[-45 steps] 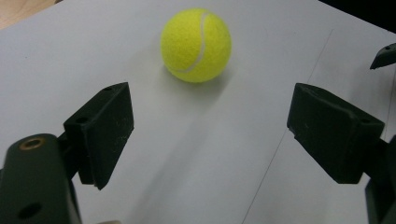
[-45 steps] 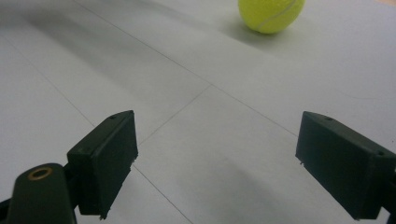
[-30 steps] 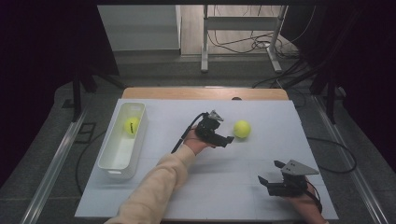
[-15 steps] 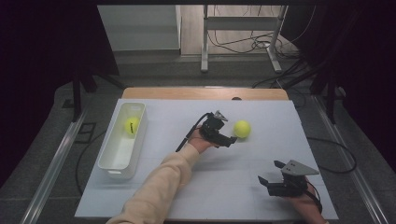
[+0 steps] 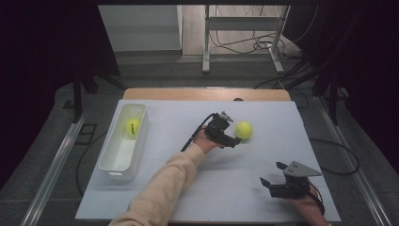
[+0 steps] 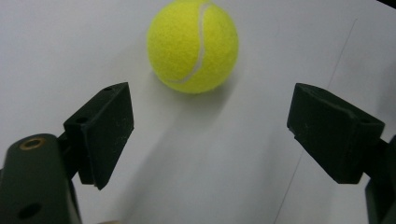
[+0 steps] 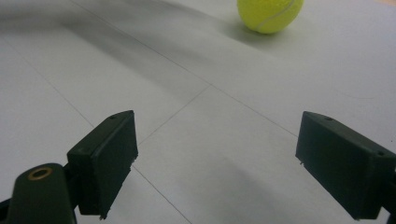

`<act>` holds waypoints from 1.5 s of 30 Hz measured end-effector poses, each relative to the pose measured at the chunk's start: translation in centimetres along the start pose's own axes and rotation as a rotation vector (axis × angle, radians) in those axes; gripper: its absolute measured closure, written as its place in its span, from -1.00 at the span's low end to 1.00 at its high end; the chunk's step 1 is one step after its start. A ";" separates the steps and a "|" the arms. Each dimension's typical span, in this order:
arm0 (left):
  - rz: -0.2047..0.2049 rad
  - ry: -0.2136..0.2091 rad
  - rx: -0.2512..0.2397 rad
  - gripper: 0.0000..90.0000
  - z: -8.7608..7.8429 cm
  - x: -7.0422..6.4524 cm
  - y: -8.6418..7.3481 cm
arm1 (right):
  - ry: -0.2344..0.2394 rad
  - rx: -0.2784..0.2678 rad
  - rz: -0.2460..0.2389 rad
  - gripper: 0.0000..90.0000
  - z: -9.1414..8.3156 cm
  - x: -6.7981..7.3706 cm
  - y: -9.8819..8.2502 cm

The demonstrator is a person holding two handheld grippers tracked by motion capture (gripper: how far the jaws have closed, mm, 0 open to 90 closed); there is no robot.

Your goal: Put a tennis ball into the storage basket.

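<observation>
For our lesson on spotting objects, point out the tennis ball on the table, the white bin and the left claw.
tennis ball on the table (image 5: pixel 243 130), high view, middle of its felt.
white bin (image 5: pixel 109 162), high view, its left rim.
left claw (image 5: pixel 234 139), high view, midway between its fingertips.

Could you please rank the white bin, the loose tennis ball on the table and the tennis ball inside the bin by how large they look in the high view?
1. white bin, clearly largest.
2. and 3. loose tennis ball and tennis ball in the bin: they look about alike, so I would not rank them.
</observation>
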State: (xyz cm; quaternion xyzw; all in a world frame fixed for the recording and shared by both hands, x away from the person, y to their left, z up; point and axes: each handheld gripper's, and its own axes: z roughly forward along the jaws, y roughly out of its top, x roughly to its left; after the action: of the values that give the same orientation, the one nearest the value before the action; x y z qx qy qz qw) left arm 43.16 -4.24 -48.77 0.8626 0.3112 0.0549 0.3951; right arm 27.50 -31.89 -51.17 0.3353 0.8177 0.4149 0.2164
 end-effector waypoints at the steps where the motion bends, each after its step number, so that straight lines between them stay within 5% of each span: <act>1: 0.002 0.001 0.004 -0.66 0.1 0.1 0.0 | -0.001 0.000 0.000 -0.71 0.0 0.0 0.0; 35: -0.028 0.042 0.037 -0.69 3.4 0.8 1.4 | 0.005 -0.004 0.005 -0.71 0.0 -0.1 0.0; 45: -0.022 0.025 0.034 -0.75 4.2 0.8 1.8 | 0.005 -0.002 0.005 -0.71 0.0 -0.1 0.0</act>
State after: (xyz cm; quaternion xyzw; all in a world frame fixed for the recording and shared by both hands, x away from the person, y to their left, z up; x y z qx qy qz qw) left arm 46.12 -7.42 -50.50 0.8648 0.3266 0.0558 0.3773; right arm 27.56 -31.93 -51.17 0.3360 0.8170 0.4172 0.2136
